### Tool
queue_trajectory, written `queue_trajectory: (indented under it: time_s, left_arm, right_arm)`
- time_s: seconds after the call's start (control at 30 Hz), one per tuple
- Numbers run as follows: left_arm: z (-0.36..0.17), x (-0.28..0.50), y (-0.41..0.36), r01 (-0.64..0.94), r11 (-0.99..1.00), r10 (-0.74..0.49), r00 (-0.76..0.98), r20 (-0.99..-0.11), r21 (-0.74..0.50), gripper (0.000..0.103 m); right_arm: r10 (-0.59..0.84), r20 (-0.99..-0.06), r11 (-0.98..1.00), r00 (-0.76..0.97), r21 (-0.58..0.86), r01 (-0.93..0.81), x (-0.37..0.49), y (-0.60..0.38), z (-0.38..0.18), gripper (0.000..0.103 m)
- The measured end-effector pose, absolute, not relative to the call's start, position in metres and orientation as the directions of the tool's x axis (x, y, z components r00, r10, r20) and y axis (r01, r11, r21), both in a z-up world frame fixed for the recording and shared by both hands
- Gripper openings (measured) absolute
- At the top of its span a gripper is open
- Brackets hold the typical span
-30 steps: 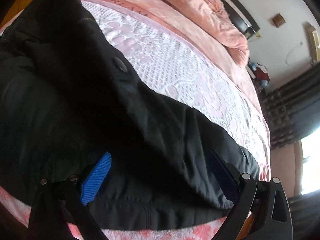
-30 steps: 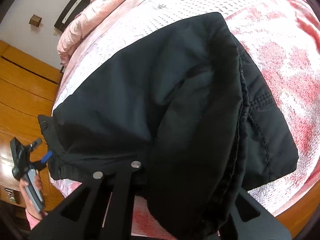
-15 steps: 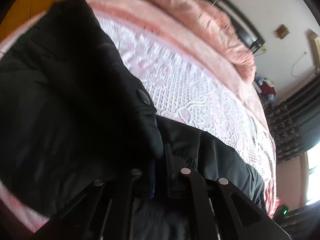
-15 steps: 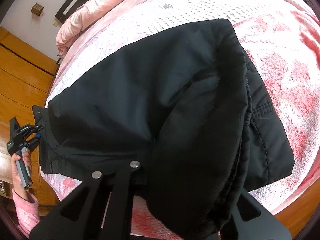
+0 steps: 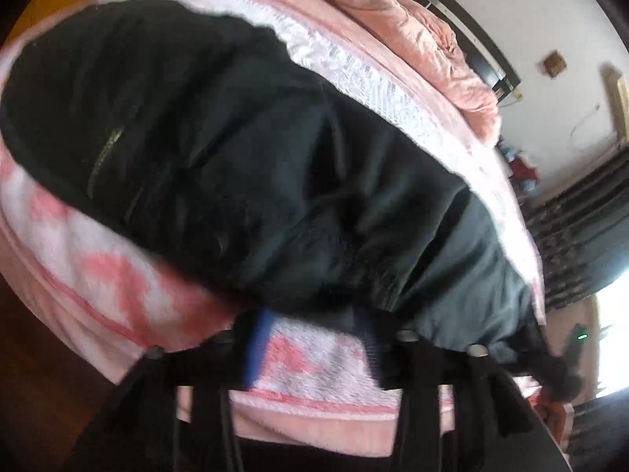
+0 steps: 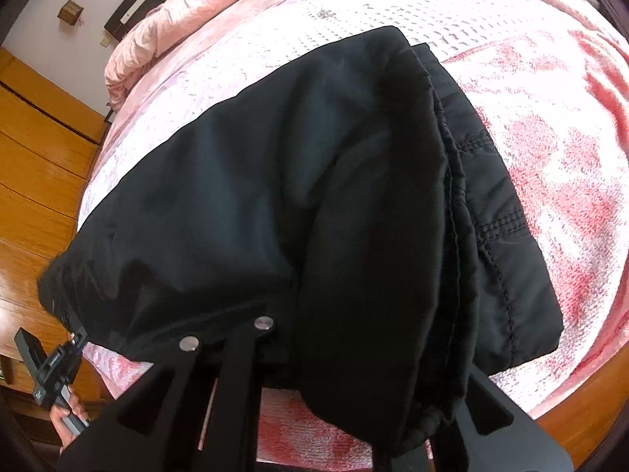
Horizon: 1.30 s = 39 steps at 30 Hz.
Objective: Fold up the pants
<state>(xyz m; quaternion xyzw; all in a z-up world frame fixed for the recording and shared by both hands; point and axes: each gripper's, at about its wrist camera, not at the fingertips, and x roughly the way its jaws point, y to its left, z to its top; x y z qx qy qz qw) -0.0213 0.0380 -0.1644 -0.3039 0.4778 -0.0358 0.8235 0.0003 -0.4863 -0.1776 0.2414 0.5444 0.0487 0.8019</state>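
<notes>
Black pants (image 5: 243, 165) lie folded across the pink and white bed cover (image 5: 78, 251), a zip showing near their left end. My left gripper (image 5: 314, 346) hovers at the pants' near edge, blurred with motion. Its jaws are opening, and only bed cover shows between the blue pads (image 5: 257, 348). In the right wrist view the pants (image 6: 275, 181) drape over my right gripper (image 6: 293, 314), which is shut on a thick fold; its fingertips are hidden under the cloth. The left gripper (image 6: 74, 340) also shows there at the pants' far left corner, held by a hand (image 6: 67, 413).
A bunched pink quilt (image 5: 412, 27) lies along the head of the bed. Wooden floor (image 6: 35, 181) runs beside the bed, whose wooden rim (image 6: 582, 389) shows at the near right. Dark curtains (image 5: 582, 228) and a bright window stand at the far side.
The left gripper went from wide open to shut on the pants' edge, then swung sideways toward the bed's edge and parted its jaws. The right gripper stayed put, still gripping.
</notes>
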Motion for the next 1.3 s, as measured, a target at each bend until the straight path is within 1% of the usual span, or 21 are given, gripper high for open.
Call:
queue_trajectory:
  time_s: [0.03, 0.07, 0.1, 0.2, 0.33, 0.4, 0.43, 0.5, 0.6, 0.63, 0.7, 0.8, 0.93, 0.97, 1.0, 1.07, 1.1, 1.13, 1.2, 1.23, 1.3]
  left_arm:
    - [-0.164, -0.023, 0.042, -0.238, 0.793, -0.367, 0.55, -0.751, -0.561, 0.052]
    - [-0.163, -0.023, 0.044, -0.253, 0.787, -0.362, 0.551, -0.752, -0.563, 0.067]
    - [-0.161, -0.025, 0.051, -0.292, 0.779, -0.33, 0.561, -0.759, -0.555, 0.07]
    - [-0.163, -0.026, 0.063, -0.324, 0.718, -0.389, 0.546, -0.742, -0.615, 0.069]
    - [-0.147, -0.027, 0.063, -0.278, 0.756, -0.388, 0.54, -0.747, -0.593, 0.069]
    - [-0.133, -0.024, 0.06, -0.248, 0.8, -0.351, 0.545, -0.761, -0.547, 0.069]
    - [-0.125, -0.021, 0.057, -0.235, 0.821, -0.327, 0.553, -0.766, -0.521, 0.069]
    - [-0.11, -0.017, 0.052, -0.195, 0.852, -0.301, 0.575, -0.761, -0.485, 0.07]
    - [-0.098, -0.003, 0.031, -0.135, 0.899, -0.271, 0.577, -0.77, -0.418, 0.073]
    - [-0.096, 0.0, 0.025, -0.112, 0.907, -0.272, 0.578, -0.769, -0.405, 0.076]
    - [-0.093, 0.01, 0.007, -0.05, 0.92, -0.291, 0.574, -0.765, -0.388, 0.076]
    - [-0.091, 0.025, -0.02, 0.01, 0.932, -0.301, 0.573, -0.762, -0.361, 0.077]
    - [-0.103, 0.03, -0.037, 0.04, 0.929, -0.329, 0.541, -0.774, -0.368, 0.078]
    - [-0.108, 0.03, -0.043, 0.049, 0.935, -0.321, 0.538, -0.78, -0.351, 0.078]
    - [-0.111, 0.032, -0.045, 0.053, 0.942, -0.306, 0.538, -0.786, -0.33, 0.078]
    - [-0.12, 0.032, -0.05, 0.064, 0.956, -0.273, 0.548, -0.791, -0.285, 0.078]
    - [-0.126, 0.033, -0.052, 0.066, 0.963, -0.253, 0.555, -0.792, -0.26, 0.079]
    - [-0.132, 0.033, -0.054, 0.068, 0.967, -0.24, 0.557, -0.795, -0.245, 0.08]
    - [-0.147, 0.036, -0.056, 0.06, 0.974, -0.218, 0.533, -0.818, -0.22, 0.08]
    - [-0.152, 0.037, -0.055, 0.058, 0.972, -0.224, 0.523, -0.822, -0.228, 0.083]
    - [-0.157, 0.036, -0.052, 0.058, 0.968, -0.239, 0.52, -0.82, -0.245, 0.083]
  right_arm:
    - [0.326, -0.856, 0.887, 0.401, 0.424, 0.184, 0.0, -0.485, -0.176, 0.008]
    - [0.317, -0.86, 0.892, 0.4, 0.414, 0.182, 0.0, -0.486, -0.176, 0.008]
    - [0.309, -0.864, 0.896, 0.398, 0.404, 0.182, 0.0, -0.485, -0.175, 0.009]
    - [0.296, -0.871, 0.903, 0.391, 0.389, 0.183, -0.003, -0.487, -0.173, 0.009]
    - [0.287, -0.884, 0.905, 0.37, 0.377, 0.199, -0.003, -0.491, -0.171, 0.014]
    - [0.271, -0.893, 0.913, 0.36, 0.356, 0.197, -0.003, -0.491, -0.166, 0.027]
    - [0.253, -0.897, 0.92, 0.363, 0.339, 0.197, -0.002, -0.491, -0.162, 0.031]
    - [0.211, -0.905, 0.929, 0.37, 0.303, 0.212, -0.005, -0.497, -0.154, 0.045]
    - [0.177, -0.907, 0.916, 0.382, 0.294, 0.274, -0.013, -0.516, -0.144, 0.048]
    - [0.168, -0.907, 0.911, 0.385, 0.293, 0.292, -0.015, -0.519, -0.142, 0.049]
    - [0.135, -0.901, 0.902, 0.412, 0.284, 0.326, -0.02, -0.524, -0.131, 0.051]
    - [0.012, -0.884, 0.94, 0.468, 0.169, 0.295, -0.019, -0.506, -0.103, 0.051]
    - [-0.136, -0.816, 0.968, 0.561, 0.011, 0.251, -0.009, -0.475, -0.064, 0.051]
    - [-0.177, -0.797, 0.967, 0.577, -0.033, 0.251, -0.007, -0.469, -0.055, 0.052]
    - [-0.186, -0.783, 0.97, 0.594, -0.051, 0.237, -0.005, -0.467, -0.05, 0.06]
    - [-0.141, -0.78, 0.987, 0.609, -0.064, 0.146, 0.002, -0.456, -0.049, 0.067]
    - [-0.124, -0.787, 0.991, 0.604, -0.064, 0.119, 0.004, -0.446, -0.053, 0.067]
    - [-0.097, -0.806, 0.995, 0.584, -0.06, 0.083, 0.008, -0.44, -0.064, 0.067]
    - [-0.055, -0.839, 0.998, 0.541, -0.029, 0.057, 0.013, -0.434, -0.082, 0.061]
    - [-0.032, -0.859, 0.998, 0.511, -0.001, 0.061, 0.016, -0.434, -0.094, 0.06]
    - [0.023, -0.909, 0.994, 0.417, 0.066, 0.091, 0.024, -0.439, -0.126, 0.059]
